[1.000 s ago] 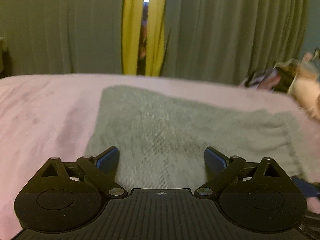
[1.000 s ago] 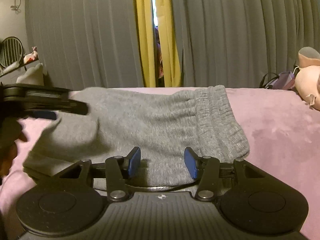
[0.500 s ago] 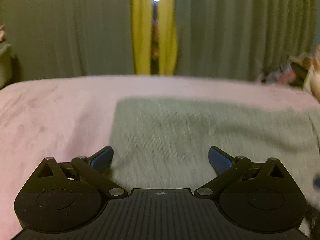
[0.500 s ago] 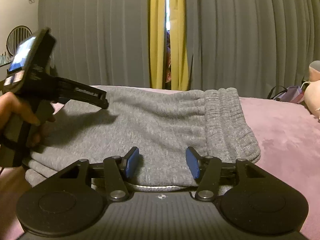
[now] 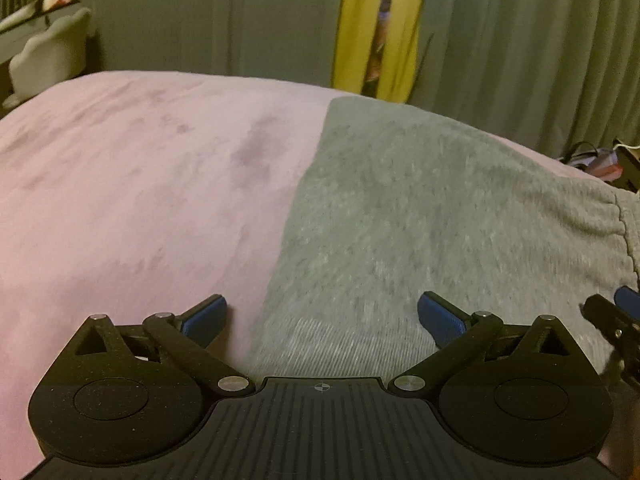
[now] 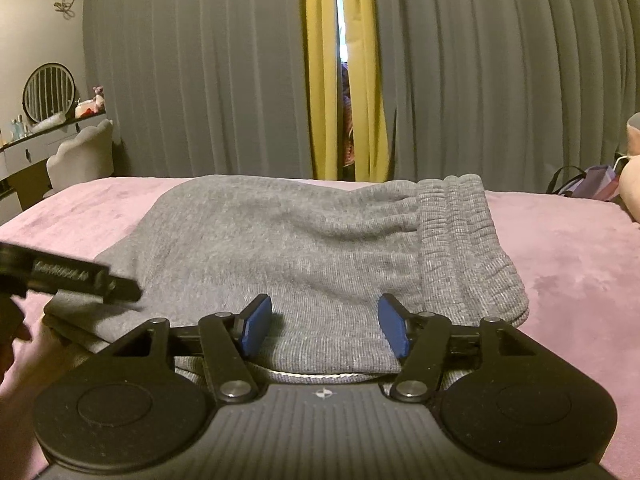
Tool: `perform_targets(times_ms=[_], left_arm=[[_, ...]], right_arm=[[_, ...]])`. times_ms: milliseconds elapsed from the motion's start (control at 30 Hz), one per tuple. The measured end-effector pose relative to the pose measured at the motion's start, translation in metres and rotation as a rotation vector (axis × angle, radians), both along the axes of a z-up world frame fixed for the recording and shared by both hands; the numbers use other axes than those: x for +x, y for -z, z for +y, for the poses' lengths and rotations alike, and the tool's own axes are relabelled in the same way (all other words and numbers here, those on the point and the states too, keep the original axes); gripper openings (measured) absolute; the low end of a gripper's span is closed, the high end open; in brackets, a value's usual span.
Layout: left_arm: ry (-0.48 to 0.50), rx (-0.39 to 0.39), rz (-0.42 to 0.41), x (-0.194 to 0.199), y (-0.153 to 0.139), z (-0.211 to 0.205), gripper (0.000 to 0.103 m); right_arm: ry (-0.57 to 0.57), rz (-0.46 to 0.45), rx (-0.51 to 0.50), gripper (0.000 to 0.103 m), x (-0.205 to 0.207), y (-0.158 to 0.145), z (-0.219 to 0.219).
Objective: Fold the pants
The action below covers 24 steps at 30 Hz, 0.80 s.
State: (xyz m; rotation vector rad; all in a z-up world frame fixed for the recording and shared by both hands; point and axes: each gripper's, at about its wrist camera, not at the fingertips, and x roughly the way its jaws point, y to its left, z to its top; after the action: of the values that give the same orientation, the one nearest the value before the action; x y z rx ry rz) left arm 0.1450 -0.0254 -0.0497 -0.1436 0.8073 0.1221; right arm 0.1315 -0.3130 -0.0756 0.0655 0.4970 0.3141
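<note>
The pink bedspread (image 6: 560, 264) takes up most of the room in front of me, and on it lie the grey sweatpants (image 6: 304, 248), already doubled into a compact stack with the ribbed waistband (image 6: 460, 232) along the right end. Layered edges show at the near left corner, so I judge the main folds done — what remains looks like one more fold at most, or just a tidy-up and smoothing.

The left gripper (image 5: 322, 316) tilts steeply down over the left edge of the stack, straddling the line where grey cloth meets pink; its jaws stand as wide as they go, nothing pinched. A hand (image 6: 24, 356) carries it at the left of the right-hand view.

The right gripper (image 6: 324, 322) sits lower and flatter at the near edge of the pants, its jaws at a middling width and just now opening further. The cloth lies under them, not pinched, with a white drawstring (image 6: 320, 376) peeking out beneath.
</note>
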Motion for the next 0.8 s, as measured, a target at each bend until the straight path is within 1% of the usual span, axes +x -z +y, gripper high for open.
perform_targets(times_ms=[133, 200, 267, 400, 467, 533, 600, 667, 700, 733, 767, 800], left_arm=[[-0.049, -0.008, 0.018, -0.005, -0.002, 0.007, 0.103], [-0.051, -0.032, 0.029, -0.006, 0.003, 0.012, 0.103], [-0.054, -0.044, 0.040, -0.010, 0.005, 0.018, 0.103], [-0.038, -0.038, 0.051, -0.016, 0.004, 0.020, 0.103], [-0.038, -0.065, 0.059, -0.020, 0.004, 0.025, 0.103], [-0.048, -0.107, 0.064, -0.023, 0.004, 0.030, 0.103], [-0.051, -0.129, 0.069, -0.028, 0.004, 0.034, 0.103], [-0.050, -0.128, 0.065, -0.037, 0.003, 0.036, 0.103], [-0.051, -0.132, 0.061, -0.040, 0.003, 0.037, 0.103], [-0.052, -0.139, 0.058, -0.044, 0.003, 0.037, 0.103], [-0.055, -0.147, 0.057, -0.046, 0.002, 0.038, 0.103], [-0.059, -0.153, 0.057, -0.047, 0.002, 0.039, 0.103]], right_arm=[[-0.001, 0.006, 0.004, 0.060, -0.001, -0.001, -0.001], [-0.002, 0.010, 0.013, 0.060, -0.001, -0.002, -0.003], [-0.005, 0.007, -0.003, 0.060, -0.002, -0.002, -0.001], [-0.019, 0.005, -0.032, 0.063, -0.002, -0.002, 0.003], [-0.022, 0.020, -0.017, 0.063, -0.003, -0.003, 0.002], [-0.029, 0.060, 0.052, 0.063, -0.001, -0.007, -0.006], [-0.036, 0.128, 0.175, 0.064, 0.003, -0.011, -0.020], [-0.026, 0.191, 0.292, 0.063, 0.005, -0.014, -0.033], [-0.012, 0.212, 0.320, 0.061, 0.005, -0.016, -0.037], [0.002, 0.227, 0.321, 0.053, 0.005, -0.019, -0.038], [0.018, 0.236, 0.312, 0.042, 0.004, -0.023, -0.037], [0.026, 0.235, 0.313, 0.038, 0.004, -0.026, -0.035]])
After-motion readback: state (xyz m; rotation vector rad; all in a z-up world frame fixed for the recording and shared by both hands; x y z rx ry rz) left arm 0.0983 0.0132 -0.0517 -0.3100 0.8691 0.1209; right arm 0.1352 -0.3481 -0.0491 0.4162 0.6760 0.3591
